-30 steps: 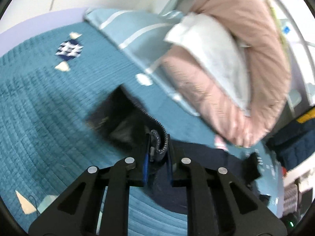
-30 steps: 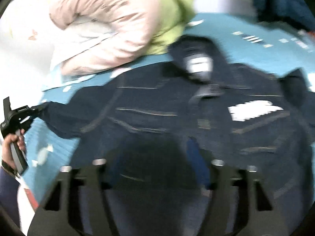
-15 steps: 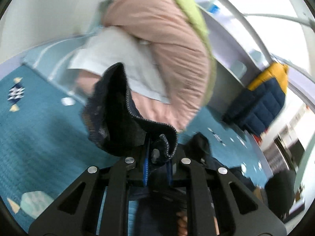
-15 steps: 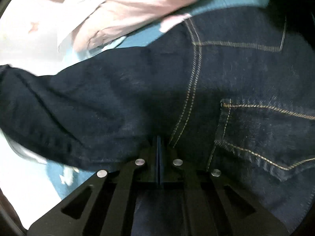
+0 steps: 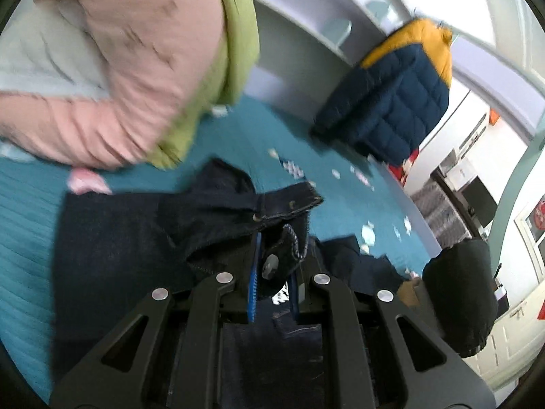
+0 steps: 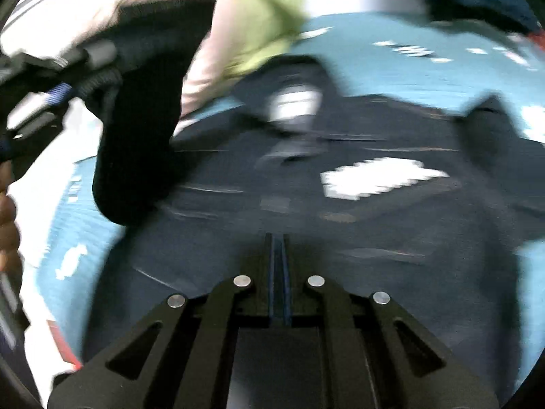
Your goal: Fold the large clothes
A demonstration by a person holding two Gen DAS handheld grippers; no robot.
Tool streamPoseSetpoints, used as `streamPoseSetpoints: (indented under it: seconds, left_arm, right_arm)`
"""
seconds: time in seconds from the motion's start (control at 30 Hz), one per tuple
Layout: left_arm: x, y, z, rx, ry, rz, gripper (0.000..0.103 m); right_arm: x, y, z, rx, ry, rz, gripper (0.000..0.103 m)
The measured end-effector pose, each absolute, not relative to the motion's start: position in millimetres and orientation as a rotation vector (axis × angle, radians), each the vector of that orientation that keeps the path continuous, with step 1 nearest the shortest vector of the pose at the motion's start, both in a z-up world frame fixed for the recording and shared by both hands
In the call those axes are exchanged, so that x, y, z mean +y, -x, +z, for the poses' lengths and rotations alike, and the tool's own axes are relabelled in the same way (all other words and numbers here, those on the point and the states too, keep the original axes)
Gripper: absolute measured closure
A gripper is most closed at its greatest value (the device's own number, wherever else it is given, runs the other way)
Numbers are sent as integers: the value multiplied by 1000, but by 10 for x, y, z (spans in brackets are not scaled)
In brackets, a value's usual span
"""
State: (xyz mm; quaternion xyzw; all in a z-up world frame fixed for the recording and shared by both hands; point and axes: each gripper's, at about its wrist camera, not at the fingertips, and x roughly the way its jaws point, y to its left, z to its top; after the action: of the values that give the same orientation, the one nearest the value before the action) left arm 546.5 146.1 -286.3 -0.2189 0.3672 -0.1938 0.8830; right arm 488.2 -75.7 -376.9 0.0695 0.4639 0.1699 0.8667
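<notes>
Dark blue jeans [image 5: 136, 231] lie spread on a teal quilted bed [image 5: 24, 211]. My left gripper [image 5: 274, 266] is shut on a bunched denim edge with a metal button, held above the spread denim. In the right wrist view the jeans [image 6: 340, 231] fill the middle, blurred by motion, with white labels showing. My right gripper [image 6: 278, 248] has its jaws closed together just above the denim; no cloth shows between them. The left gripper [image 6: 41, 109] hangs a dark fold of denim at the upper left of that view.
A pile of pink, white and green bedding [image 5: 129, 68] lies at the head of the bed. A navy and yellow puffer jacket [image 5: 391, 92] sits at the far edge. A black object [image 5: 460, 293] stands at the right. White walls and doors lie beyond.
My left gripper has carried its denim edge over from the open bed toward the spread jeans. My right gripper has pulled back from the denim it was pressed against.
</notes>
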Motion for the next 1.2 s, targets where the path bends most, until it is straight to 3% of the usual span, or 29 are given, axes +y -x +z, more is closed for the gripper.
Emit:
streamPoseSetpoints:
  seconds: [0.3,0.4,0.43,0.6,0.77,0.83,0.9,1.0,1.2]
  left_arm:
    - [514,-5837,-3931,988,364,-314,88]
    - [411,-5814,-4061,1013,337,-300,77]
    - [375,-5804,-4082,1020,340,-298,69]
    - [227,-5712,-4025,1017,338,-323,52]
    - [41,-5641,-3901,991,344,-373,44]
    - [-49,-5594,-3851,974,281,-372,42]
    - [-103,-5564,-3841,974,228,-358,42]
    - [-26,-5510,-3837,971,218,-338,42]
    - [300,-5393,-3803,959,149,-236,38]
  right_arm:
    - [-2157,-4576,-3985,963,-251,103,97]
    - [-2455,-4552,-3886,919,-280,22,93]
    - [-2514,-4546,-3846,902,-285,-7,91]
    - [-2990,-4489,-3790,824,-439,-161,75]
    - [-3254,-4555,-3843,789,-608,-209,60]
    - [-3313,-4646,-3895,778,-660,-236,59]
    - [-3335,-4766,-3915,783,-699,-260,48]
    - [-3378,-4898,-4016,827,-735,-377,48]
    - [-3529,-5019,-4218,733,-933,-472,49]
